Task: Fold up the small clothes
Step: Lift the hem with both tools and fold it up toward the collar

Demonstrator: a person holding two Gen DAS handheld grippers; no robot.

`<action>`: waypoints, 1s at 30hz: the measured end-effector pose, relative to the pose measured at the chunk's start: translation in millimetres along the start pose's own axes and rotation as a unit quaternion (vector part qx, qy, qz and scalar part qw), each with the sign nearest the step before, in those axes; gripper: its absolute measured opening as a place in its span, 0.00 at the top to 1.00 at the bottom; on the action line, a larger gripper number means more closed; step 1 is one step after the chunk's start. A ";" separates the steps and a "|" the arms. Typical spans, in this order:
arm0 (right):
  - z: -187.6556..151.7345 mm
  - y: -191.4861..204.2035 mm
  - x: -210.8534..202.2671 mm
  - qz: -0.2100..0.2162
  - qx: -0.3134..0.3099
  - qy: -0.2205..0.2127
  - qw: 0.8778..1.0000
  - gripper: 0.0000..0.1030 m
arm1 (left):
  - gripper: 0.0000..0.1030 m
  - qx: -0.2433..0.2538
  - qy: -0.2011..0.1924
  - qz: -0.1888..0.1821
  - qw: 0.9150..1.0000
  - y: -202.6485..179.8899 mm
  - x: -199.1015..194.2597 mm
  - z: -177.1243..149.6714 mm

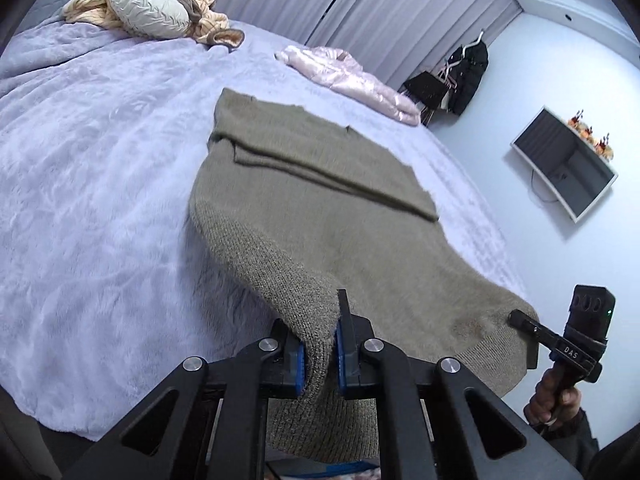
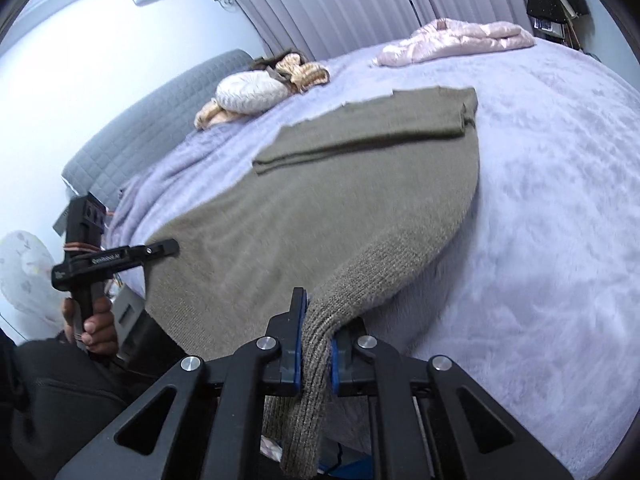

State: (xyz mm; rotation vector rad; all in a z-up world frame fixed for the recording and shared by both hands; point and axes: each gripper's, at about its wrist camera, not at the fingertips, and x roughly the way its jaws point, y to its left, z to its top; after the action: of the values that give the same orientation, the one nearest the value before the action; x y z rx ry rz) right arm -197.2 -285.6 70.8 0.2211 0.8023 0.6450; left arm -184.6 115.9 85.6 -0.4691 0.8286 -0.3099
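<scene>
An olive-brown knit sweater (image 1: pixel 312 208) lies on the lavender bed cover (image 1: pixel 100 160), with a sleeve folded across its far part. Its near ribbed hem is raised off the bed. My left gripper (image 1: pixel 320 332) is shut on one hem corner, and the knit bunches between the blue pads. In the right wrist view the sweater (image 2: pixel 340 200) runs away from my right gripper (image 2: pixel 318 328), which is shut on the other hem corner. Each view shows the other gripper at the sweater's far hem edge: the right gripper (image 1: pixel 520 318) and the left gripper (image 2: pixel 166 247), each held by a hand.
A pink jacket (image 1: pixel 352 76) lies at the bed's far side. A white cushion (image 1: pixel 148 4) on peach knitwear rests by the grey headboard (image 2: pixel 160 120). A wall TV (image 1: pixel 564 164), hanging dark clothes (image 1: pixel 468 76) and curtains (image 2: pixel 320 4) border the bed.
</scene>
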 end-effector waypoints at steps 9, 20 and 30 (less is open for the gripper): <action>43.6 -15.8 -18.0 0.025 0.061 -0.078 0.995 0.90 | 0.88 -0.055 -0.042 -0.037 0.997 5.3 -0.5 51.5; 112.4 -23.3 -6.0 -0.003 0.075 -0.114 0.991 0.90 | 0.88 -0.064 -0.052 -0.008 0.997 0.7 16.8 103.7; 151.5 -28.2 9.0 -0.019 0.080 -0.113 0.990 0.90 | 0.88 -0.071 -0.045 0.012 0.996 -7.1 33.4 136.4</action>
State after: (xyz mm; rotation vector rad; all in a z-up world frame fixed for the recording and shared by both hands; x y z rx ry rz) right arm -69.7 -294.2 157.3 0.4160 0.6389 0.5096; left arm -59.7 132.9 147.7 -0.6010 0.7715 -0.2062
